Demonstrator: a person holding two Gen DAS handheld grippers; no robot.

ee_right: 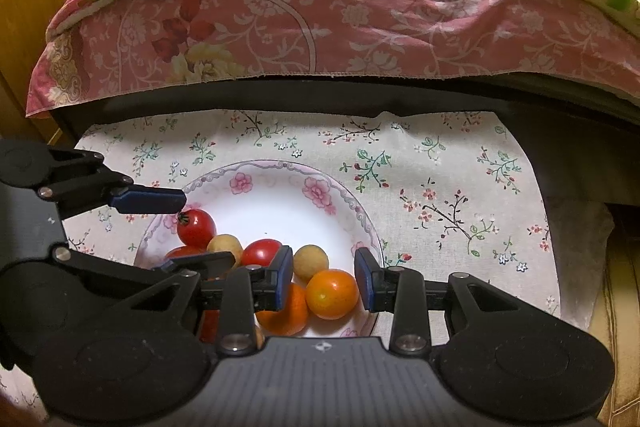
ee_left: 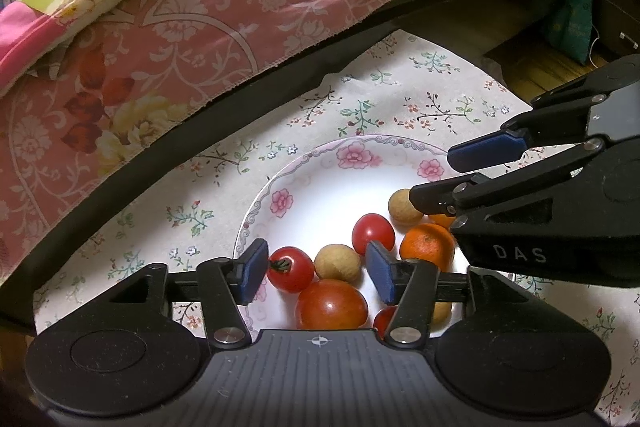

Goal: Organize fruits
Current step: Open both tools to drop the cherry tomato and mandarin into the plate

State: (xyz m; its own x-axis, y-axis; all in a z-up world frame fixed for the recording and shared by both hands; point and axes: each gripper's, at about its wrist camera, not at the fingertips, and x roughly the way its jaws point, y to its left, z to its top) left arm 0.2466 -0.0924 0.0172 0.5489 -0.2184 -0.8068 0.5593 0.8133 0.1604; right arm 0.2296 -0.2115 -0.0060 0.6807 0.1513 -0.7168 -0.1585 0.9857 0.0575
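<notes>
Sorting seems to be only half done, judging by the pile. All the fruit is bunched on the near side of the plate (ee_left: 384, 139), and the far side is bare.

The left tool (ee_left: 316, 263) is held spread over the plate's near-left part, pinching nothing. A stemmed tomato (ee_left: 290, 269), a tan ball (ee_left: 337, 263) (longan, probably) and a bigger tomato (ee_left: 331, 305) are framed between its pads. The right tool (ee_right: 324, 277) is hovered over the plate's near-right part, jaws only narrowly parted. An orange tomato (ee_right: 332, 293) is seen below the gap, but nothing looks gripped.

If one fruit is to be picked next, it should probably be singled out first. With three fruits between the left pads, a plain squeeze would likely shove neighbours around or squash a tomato. The stemmed tomato by the plate's left rim looks easiest to isolate. A gentle squeeze is advised, since round, smooth skins can pop out sideways.

What gets in the way:
- the mandarin (ee_left: 427, 245) and a second red tomato (ee_left: 373, 233), packed tight mid-plate
- the two tools themselves, crowded over the same plate
- the raised rim, where rollers may be trapped

A flowered cloth (ee_right: 440, 167) is spread under the plate on the counter, and a bed with a pink quilt (ee_right: 320, 27) is set just behind.
</notes>
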